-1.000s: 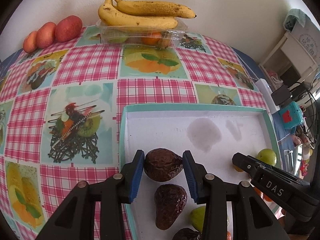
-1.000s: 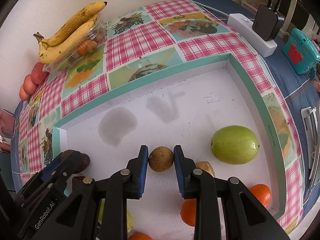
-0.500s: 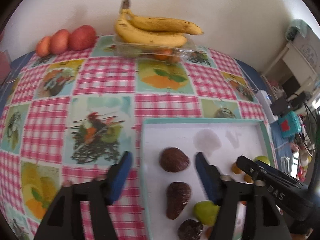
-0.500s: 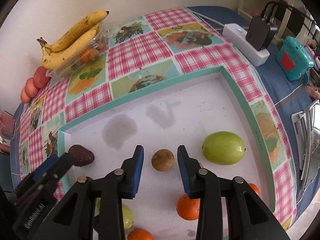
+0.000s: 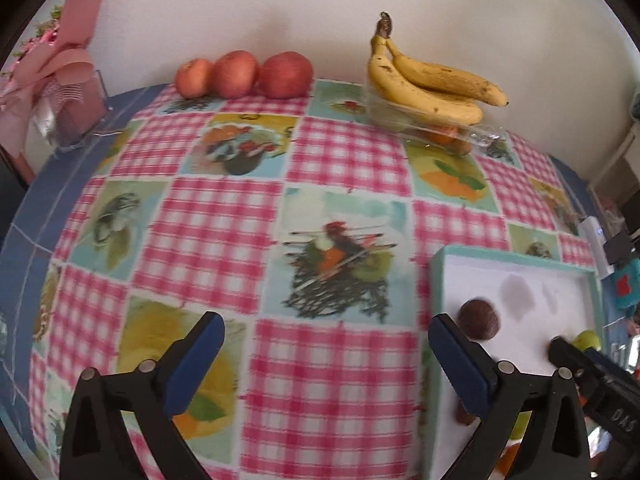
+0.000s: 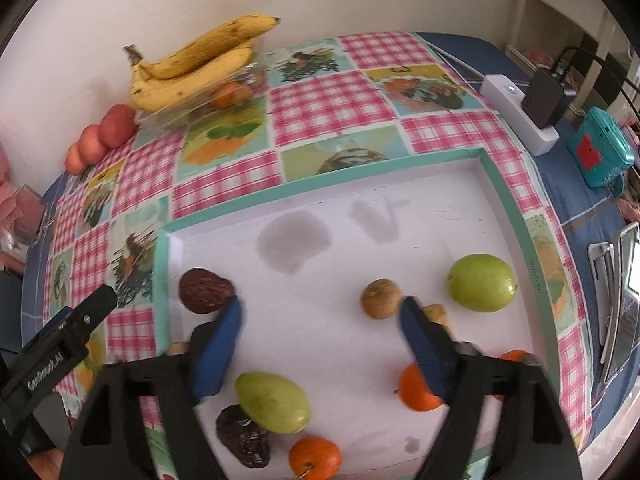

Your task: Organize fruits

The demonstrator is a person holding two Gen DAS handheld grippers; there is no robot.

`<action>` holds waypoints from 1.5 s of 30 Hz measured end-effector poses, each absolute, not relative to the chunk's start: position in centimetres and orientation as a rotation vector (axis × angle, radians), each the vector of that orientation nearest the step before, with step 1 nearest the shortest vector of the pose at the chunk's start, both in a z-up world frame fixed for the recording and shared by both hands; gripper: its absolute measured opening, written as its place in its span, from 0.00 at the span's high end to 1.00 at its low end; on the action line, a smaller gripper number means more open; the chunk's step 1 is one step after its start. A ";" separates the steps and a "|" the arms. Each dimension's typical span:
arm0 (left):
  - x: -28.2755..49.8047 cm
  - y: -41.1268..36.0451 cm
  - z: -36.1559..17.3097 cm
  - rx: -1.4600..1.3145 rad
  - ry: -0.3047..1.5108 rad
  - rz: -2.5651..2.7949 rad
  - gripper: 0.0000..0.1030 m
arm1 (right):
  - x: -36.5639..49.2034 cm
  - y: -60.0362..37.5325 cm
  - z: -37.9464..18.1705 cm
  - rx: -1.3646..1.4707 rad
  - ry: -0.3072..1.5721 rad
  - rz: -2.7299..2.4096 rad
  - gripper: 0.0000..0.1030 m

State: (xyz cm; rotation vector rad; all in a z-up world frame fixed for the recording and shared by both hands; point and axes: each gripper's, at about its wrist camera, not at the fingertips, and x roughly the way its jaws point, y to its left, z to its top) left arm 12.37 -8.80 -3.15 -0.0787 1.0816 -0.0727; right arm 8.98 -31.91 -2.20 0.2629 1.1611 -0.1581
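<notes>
A white tray with a teal rim (image 6: 508, 200) holds several fruits. Among them are a dark avocado (image 6: 204, 290), a small brown round fruit (image 6: 380, 298), a green apple (image 6: 480, 288), a green pear-shaped fruit (image 6: 272, 396) and oranges (image 6: 418, 388). My right gripper (image 6: 322, 312) hangs above the tray with its jaws opening. The brown fruit lies free just inside its right finger. My left gripper (image 5: 324, 332) is over the checked tablecloth, left of the tray (image 5: 436, 280), jaws opening with nothing between them. The dark avocado (image 5: 478, 320) sits beyond its right finger.
Two bananas (image 5: 432, 88) rest on a clear box of fruit by the wall, with three red apples (image 5: 244, 74) to their left. A pink napkin holder (image 5: 68, 92) stands far left. A white power strip (image 6: 520, 112) and a teal device (image 6: 600, 152) lie right of the tray.
Both grippers opened wide: the left let go of the dark avocado and swung left off the tray, while the right released the brown fruit and lifted slightly.
</notes>
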 end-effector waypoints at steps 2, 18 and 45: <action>11.6 -8.4 -3.5 -0.074 1.082 -0.072 0.00 | 8.8 -31.2 -2.1 0.253 1.157 -0.144 0.14; 4.6 -6.0 -0.3 -0.009 0.946 -0.013 0.00 | 3.4 -28.7 -1.6 0.206 1.091 -0.128 0.13; -0.9 -4.6 0.4 0.154 1.068 0.056 0.00 | -3.1 -27.4 -0.6 0.118 1.062 -0.133 0.13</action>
